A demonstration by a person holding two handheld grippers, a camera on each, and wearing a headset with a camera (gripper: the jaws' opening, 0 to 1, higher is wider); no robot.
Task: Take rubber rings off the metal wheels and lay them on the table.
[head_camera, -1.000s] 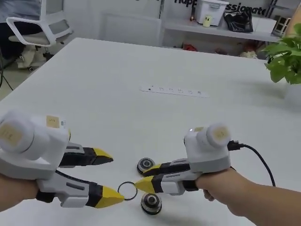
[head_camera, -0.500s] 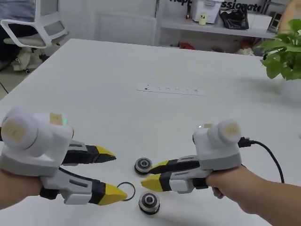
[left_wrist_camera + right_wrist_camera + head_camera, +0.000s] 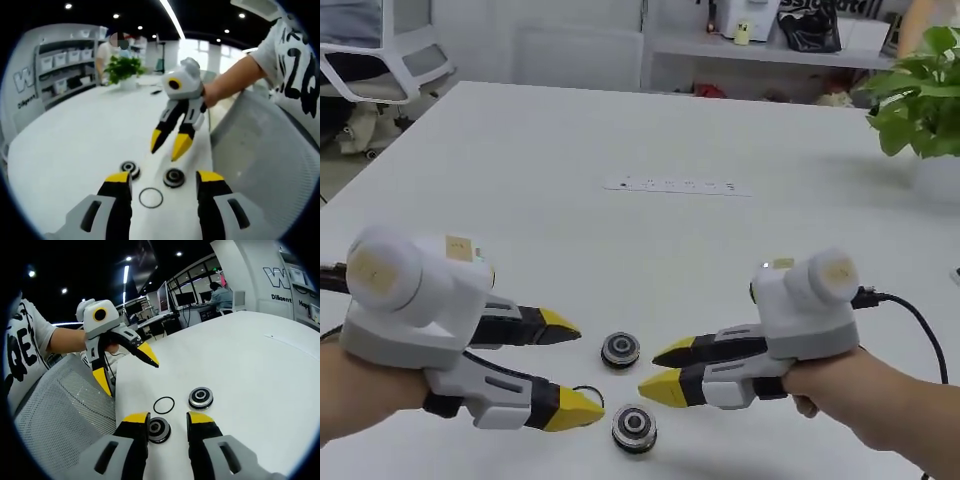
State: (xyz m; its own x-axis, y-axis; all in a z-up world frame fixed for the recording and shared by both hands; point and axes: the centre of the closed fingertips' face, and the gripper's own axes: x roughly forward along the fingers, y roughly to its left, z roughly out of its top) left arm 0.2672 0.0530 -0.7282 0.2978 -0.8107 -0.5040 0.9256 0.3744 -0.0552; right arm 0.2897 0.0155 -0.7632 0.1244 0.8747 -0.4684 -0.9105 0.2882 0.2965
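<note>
Head view, starting from the 9 o'clock side: we log the left gripper low over the white table, jaws spread wide with nothing between them. Its lower jaw covers part of one loose rubber ring lying flat on the table. In the left gripper view we see that ring whole, on bare surface between the two yellow tips and touching neither. Toward centre, two metal wheels lie flat: the far wheel and, at its 6 o'clock, the near wheel, near each other but apart. The ring sits at about 10 o'clock of the near wheel, just beside it and not touching. Both wheels show a dark outer band; we cannot tell whether that is rubber. At 3 o'clock of the wheels the right gripper points toward them, jaws parted by a narrow gap, holding nothing and touching neither wheel. In the right gripper view the near wheel shows between its own tips, with the ring at that wheel's 12 o'clock and the far wheel at 1 o'clock. Background in the head view: an office chair at 10 o'clock past the table edge, a power strip at 12 o'clock of the wheels, a leafy plant at 2 o'clock.
</note>
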